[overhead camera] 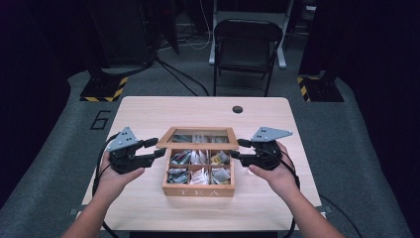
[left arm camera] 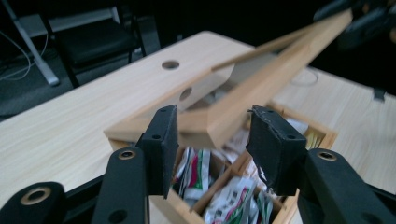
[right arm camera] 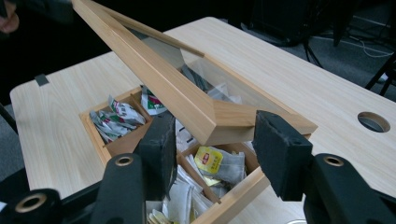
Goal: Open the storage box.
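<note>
Near the middle of the tabletop (overhead camera: 148, 208) sits a wooden tea box (overhead camera: 198, 188), its six compartments packed with tea packets (overhead camera: 199, 174). Its glass-paned lid (overhead camera: 198, 137) is raised, tilted up over the far side. The left gripper (overhead camera: 154, 148) and right gripper (overhead camera: 236, 149) flank the lid's front corners, each with jaws spread apart around a corner, contact unclear.

Both grippers matte black. Left gripper (overhead camera: 154, 148) and right gripper (overhead camera: 236, 149) each carry a grey three-cornered top plate with small dark holes. Jaws: rectangular black pads, brass-ringed pivot holes. Black cables trail back. Forearms bare, no sleeves.
</note>
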Demonstrator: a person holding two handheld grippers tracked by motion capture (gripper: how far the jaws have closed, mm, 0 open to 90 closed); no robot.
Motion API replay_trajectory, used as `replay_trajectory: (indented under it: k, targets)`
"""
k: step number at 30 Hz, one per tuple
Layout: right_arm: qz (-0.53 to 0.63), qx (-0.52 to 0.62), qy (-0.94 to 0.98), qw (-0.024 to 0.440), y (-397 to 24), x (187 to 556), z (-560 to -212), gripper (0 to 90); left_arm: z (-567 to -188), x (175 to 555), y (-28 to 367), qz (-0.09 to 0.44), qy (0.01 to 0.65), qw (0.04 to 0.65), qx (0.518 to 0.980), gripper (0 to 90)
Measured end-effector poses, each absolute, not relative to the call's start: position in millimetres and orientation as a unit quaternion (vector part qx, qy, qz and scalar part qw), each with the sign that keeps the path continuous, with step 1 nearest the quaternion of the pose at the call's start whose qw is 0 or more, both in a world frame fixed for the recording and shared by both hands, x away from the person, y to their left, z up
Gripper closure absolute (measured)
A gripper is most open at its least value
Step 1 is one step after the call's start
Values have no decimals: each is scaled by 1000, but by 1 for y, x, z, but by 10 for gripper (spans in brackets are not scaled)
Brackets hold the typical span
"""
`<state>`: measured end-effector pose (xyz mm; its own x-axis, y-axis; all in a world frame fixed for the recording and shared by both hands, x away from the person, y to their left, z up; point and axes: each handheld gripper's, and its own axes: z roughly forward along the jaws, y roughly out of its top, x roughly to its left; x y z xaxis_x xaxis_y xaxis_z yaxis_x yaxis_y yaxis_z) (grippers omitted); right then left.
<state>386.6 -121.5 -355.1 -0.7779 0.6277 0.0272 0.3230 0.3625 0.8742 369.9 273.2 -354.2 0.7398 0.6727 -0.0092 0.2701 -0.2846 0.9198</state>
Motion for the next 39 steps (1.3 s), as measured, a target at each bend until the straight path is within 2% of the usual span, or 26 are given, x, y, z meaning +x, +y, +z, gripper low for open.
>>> replay_trajectory:
  k: [4,9,17,25,39]
  targets:
    - [486,298,806,160,-122,389,-355,497,-355,373,272,202,302,513,778,482]
    - [496,312,796,150,-124,395,-351,517,-364,376,270,217,300,494,786,474]
    - [494,311,797,153,-123,398,-347,520,-375,393,266,224,317,490,781,486]
    - [489,305,802,157,-123,401,-348,519,-375,402,266,229,321,491,776,559]
    - [475,309,806,174,-121,412,-367,485,-373,407,265,229,319,485,781,561]
